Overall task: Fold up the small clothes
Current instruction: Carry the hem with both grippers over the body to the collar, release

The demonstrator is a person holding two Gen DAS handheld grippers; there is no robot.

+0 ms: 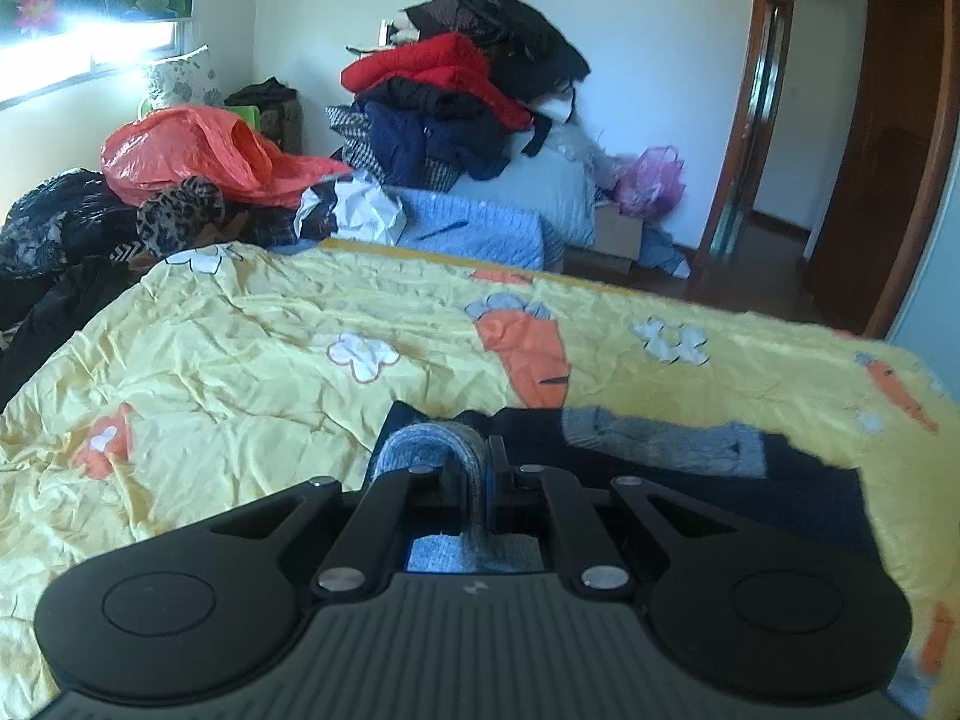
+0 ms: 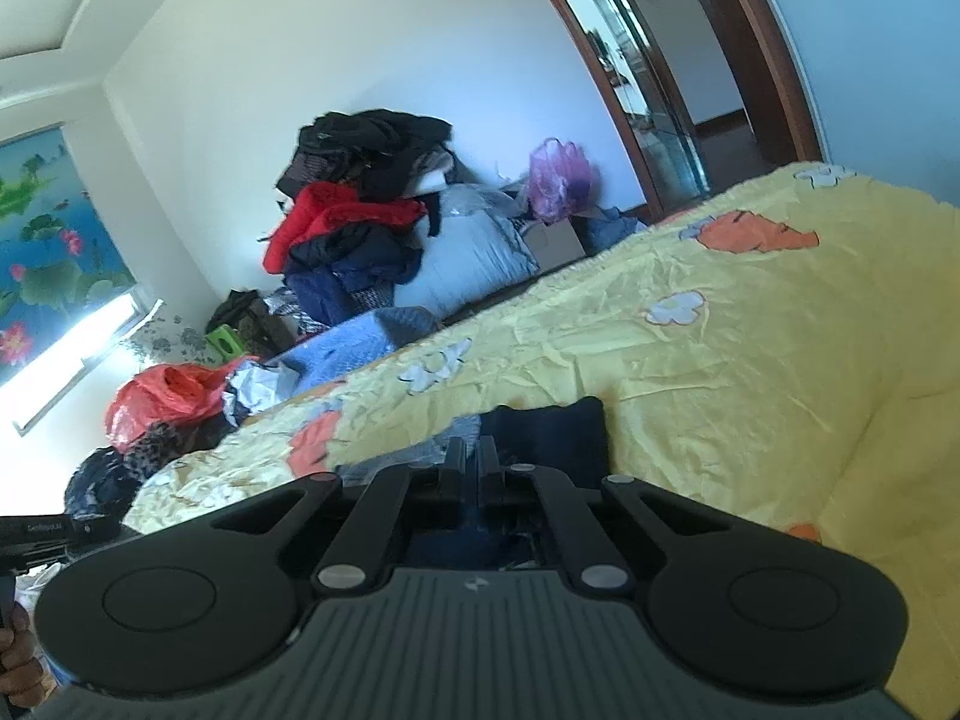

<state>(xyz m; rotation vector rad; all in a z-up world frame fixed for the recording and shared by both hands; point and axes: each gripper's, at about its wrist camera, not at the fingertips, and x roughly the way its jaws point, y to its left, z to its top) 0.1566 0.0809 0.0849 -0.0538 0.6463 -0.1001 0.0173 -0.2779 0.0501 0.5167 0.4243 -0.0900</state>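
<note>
Your left gripper [image 1: 479, 468] points forward and somewhat downward over the bed [image 1: 252, 336]. Its jaws are pressed together on a grey knit band [image 1: 447, 462] of the small dark garment [image 1: 690, 480], and the band loops up over the fingers. The rest of the garment lies on the yellow carrot-print cover, spread to the right of the gripper, with a second grey knit strip [image 1: 660, 441] across it.

Your right gripper [image 2: 472, 468] is rolled to one side, so the bed [image 2: 750, 360] runs on a slant in its view. Its jaws stand shut. Dark navy cloth [image 2: 546, 438] of the garment sits just ahead of and beneath the fingertips, but whether any of it is pinched between them I cannot tell.

Only the left wrist view shows the grey band in the grip and the strip across the garment. Only the right wrist view shows part of a hand [image 2: 18, 654] at the lower left edge, on a black handle [image 2: 42, 531]. Both views show the clothes pile [image 1: 456, 102] with the red jacket, the orange plastic bag [image 1: 198, 156] and the pink bag [image 1: 651, 180] beyond the bed.
</note>
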